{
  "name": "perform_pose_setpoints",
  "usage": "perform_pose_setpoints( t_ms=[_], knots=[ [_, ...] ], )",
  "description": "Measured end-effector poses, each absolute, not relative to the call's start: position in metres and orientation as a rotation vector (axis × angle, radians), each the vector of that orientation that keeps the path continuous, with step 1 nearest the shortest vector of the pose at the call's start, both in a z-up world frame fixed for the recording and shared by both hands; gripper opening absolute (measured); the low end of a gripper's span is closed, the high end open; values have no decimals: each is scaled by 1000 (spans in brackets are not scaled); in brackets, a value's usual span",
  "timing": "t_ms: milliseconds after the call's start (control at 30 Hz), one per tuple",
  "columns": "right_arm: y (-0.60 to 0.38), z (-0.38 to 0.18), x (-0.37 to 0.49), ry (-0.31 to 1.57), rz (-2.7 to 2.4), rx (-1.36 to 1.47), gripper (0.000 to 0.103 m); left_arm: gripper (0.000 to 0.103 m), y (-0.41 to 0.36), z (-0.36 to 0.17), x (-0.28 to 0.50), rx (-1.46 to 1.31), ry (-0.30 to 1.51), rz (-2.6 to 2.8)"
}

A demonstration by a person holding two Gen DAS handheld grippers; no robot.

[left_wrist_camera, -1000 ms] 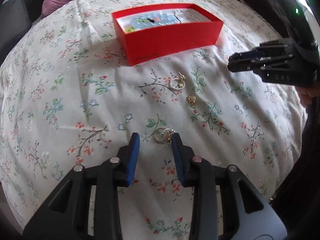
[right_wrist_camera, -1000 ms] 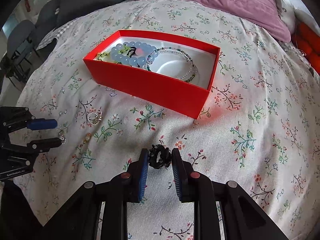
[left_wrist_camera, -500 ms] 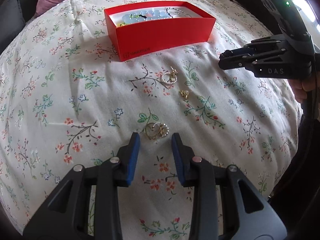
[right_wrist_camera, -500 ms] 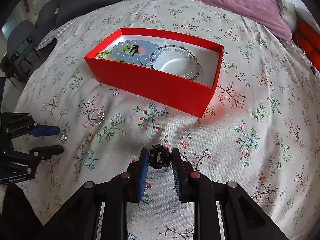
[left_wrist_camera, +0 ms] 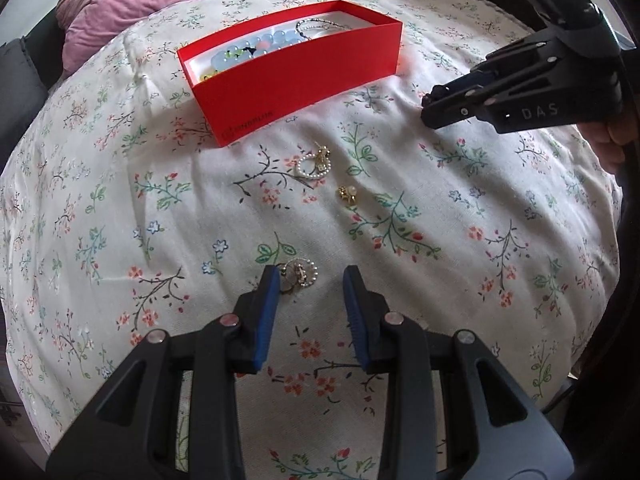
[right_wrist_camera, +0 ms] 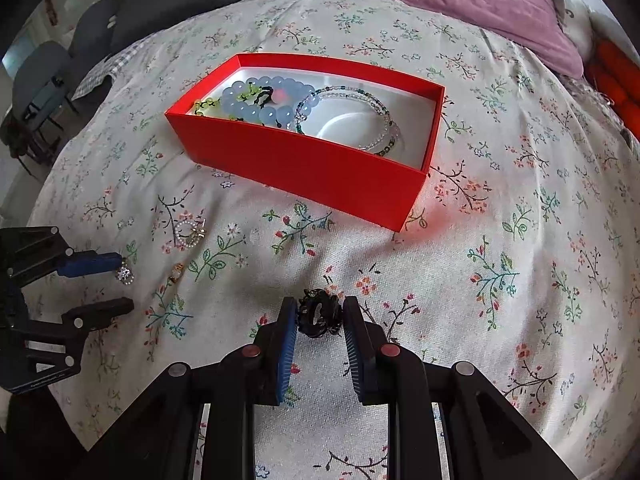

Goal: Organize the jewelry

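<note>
Left gripper [left_wrist_camera: 308,280]: jaws apart, pearl earring [left_wrist_camera: 298,276] beside its left pad, ungrasped. At 12 o'clock, two more earrings loose on bedspread [left_wrist_camera: 480,208]. Red box [right_wrist_camera: 320,164] holds bracelets. Right gripper [right_wrist_camera: 320,314]: clamped on black ring [right_wrist_camera: 319,313], undelivered.

Left gripper [left_wrist_camera: 310,280]: low over the bedspread, jaws spread wide, nothing clamped; blue pads [left_wrist_camera: 267,312] face inward, left fingertip just beside a small ring cluster. From the right wrist camera it sits at far left, fingers parallel and apart. Right gripper [right_wrist_camera: 320,316]: jaws narrowed onto a black ring, both pads touching it. The holding hand [left_wrist_camera: 612,136] is partly visible at the frame edge.
</note>
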State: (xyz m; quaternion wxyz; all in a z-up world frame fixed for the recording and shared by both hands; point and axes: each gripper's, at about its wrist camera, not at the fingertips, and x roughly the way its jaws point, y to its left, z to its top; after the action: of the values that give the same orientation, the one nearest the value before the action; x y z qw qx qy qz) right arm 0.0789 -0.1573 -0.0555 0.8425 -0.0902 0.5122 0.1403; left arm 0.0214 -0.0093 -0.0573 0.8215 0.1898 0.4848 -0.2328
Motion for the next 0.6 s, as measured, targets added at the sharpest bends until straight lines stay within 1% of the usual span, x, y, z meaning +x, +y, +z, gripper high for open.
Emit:
perform_pose_setpoints(
  t_ms=[33, 100, 267, 367, 467, 500, 533, 600],
  knots=[
    [-157, -55, 79, 1082, 297, -191, 23, 33, -9, -57, 22, 399, 1030, -491],
    [-157, -55, 78, 1081, 300, -191, 23, 24, -9, -57, 23, 393, 1025, -483],
    [-157, -55, 78, 1084, 298, -189, 23, 23, -10, -59, 23, 414, 1021, -481],
    [-157, -55, 78, 1085, 297, -190, 23, 19, -11, -59, 24, 423, 1016, -486],
    [-157, -55, 78, 1083, 297, -190, 23, 18, -12, -58, 22, 434, 1006, -486],
    [-157, -55, 78, 1082, 296, -190, 23, 11, -12, -57, 21, 434, 1002, -485],
    [-157, -55, 78, 1081, 296, -190, 23, 8, -12, -56, 20, 432, 1000, -483],
    [-157, -54, 77, 1077, 298, -188, 23, 8, -10, -53, 20, 421, 997, -482]
  ],
)
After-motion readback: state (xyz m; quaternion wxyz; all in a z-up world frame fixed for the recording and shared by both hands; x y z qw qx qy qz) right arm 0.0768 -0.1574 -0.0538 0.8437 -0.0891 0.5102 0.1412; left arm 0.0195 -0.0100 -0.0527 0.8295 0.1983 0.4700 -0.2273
